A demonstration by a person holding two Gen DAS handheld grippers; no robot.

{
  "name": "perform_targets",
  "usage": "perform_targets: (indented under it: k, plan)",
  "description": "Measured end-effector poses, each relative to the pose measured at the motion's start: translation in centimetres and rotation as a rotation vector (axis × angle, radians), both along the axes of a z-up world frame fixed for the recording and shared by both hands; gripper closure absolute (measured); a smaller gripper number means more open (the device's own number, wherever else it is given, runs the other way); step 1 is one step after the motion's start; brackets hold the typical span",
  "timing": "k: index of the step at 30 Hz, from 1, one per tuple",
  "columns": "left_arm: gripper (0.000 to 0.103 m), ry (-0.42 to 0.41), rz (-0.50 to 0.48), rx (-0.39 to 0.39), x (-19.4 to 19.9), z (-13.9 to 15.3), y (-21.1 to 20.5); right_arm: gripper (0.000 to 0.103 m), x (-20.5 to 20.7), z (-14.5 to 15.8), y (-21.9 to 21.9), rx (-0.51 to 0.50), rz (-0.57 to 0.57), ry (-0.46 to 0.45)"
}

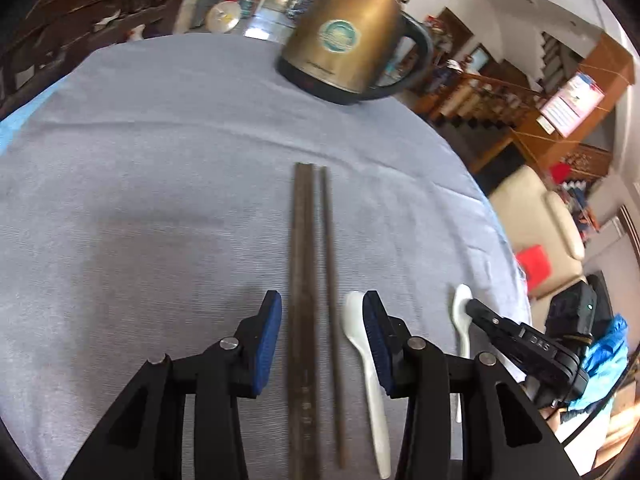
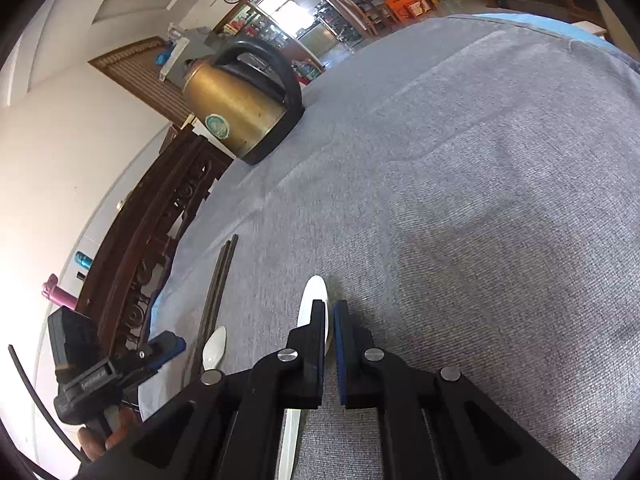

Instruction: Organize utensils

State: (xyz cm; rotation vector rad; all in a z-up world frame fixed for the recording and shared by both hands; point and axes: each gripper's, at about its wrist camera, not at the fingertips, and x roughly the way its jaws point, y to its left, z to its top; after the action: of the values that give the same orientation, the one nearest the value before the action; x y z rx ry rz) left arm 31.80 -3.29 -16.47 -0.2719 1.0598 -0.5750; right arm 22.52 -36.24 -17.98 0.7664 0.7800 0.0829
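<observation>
Dark wooden chopsticks (image 1: 310, 300) lie side by side on the grey tablecloth (image 1: 160, 200), pointing away from me. My left gripper (image 1: 322, 312) is open just above them, its blue pads on either side and touching nothing. A white spoon (image 1: 370, 368) lies right of the chopsticks, partly behind the right pad. A second white spoon (image 1: 462, 320) lies further right. My right gripper (image 2: 329, 312) is low over that second spoon (image 2: 316, 304), jaws nearly closed with a narrow gap; the spoon lies mostly under the left finger. The chopsticks (image 2: 216, 296) and the first spoon (image 2: 214, 348) show at left.
A brass electric kettle (image 1: 352, 40) with a black handle stands at the far side of the table; it also shows in the right wrist view (image 2: 240, 108). The table edge curves off at right (image 1: 500, 220), with a cream sofa (image 1: 536, 224) beyond.
</observation>
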Motion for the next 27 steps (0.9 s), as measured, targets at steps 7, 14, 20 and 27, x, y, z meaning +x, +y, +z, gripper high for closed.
perform_targets:
  k: [7, 14, 20, 27]
  plan:
    - [0.060, 0.008, -0.052, -0.051, -0.3, 0.0, -1.5, 0.096, 0.1, -0.3, -0.2, 0.021, -0.002, 0.004]
    - [0.064, 0.062, -0.066, -0.012, 0.4, -0.6, -3.0, 0.096, 0.0, -0.3, -0.2, 0.029, -0.002, 0.004]
    - [0.064, 0.088, -0.050, -0.034, 0.8, -0.7, -3.0, 0.096, -0.1, -0.4, -0.4, 0.037, -0.002, 0.004]
    - [0.064, 0.128, -0.144, -0.095, 1.2, -1.1, -6.8, 0.096, -0.2, -0.4, -0.5, 0.045, -0.002, 0.001]
